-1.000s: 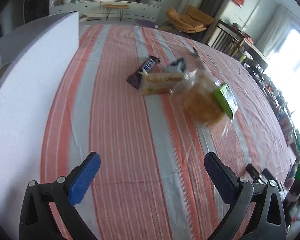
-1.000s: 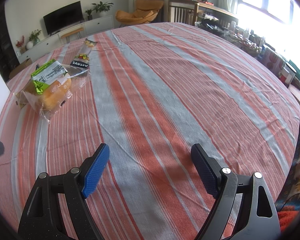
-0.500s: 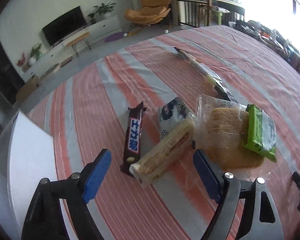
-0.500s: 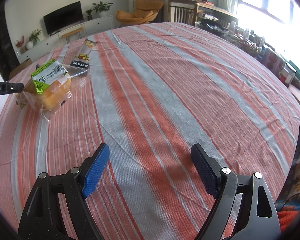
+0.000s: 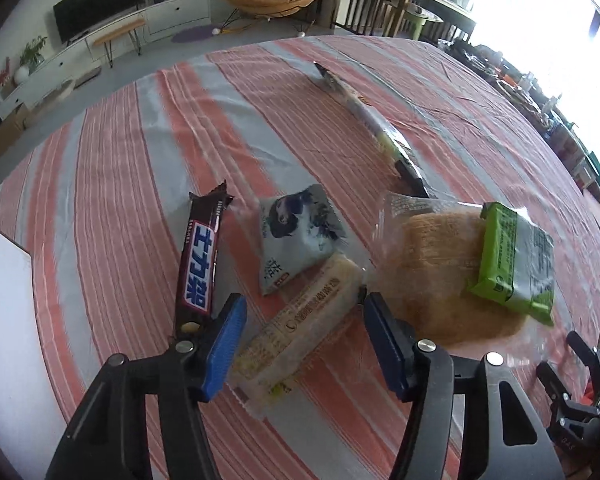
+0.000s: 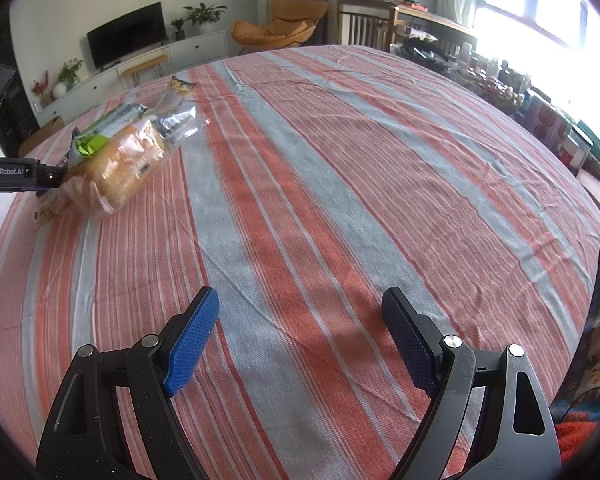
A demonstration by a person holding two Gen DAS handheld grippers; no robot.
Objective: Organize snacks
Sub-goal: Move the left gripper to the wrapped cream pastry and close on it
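Left wrist view: left claw (image 5: 302, 342) closing around cracker pack (image 5: 300, 332), no longer wide; pack's near end hidden. Right claw (image 6: 300, 336) unclenched, empty.

The left gripper (image 5: 302, 344) has swung over to the yellow cracker pack (image 5: 300, 328), jaws closing around it

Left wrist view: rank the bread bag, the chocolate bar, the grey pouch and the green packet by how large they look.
1. bread bag
2. green packet
3-4. chocolate bar and grey pouch look alike, so I leave them unranked.
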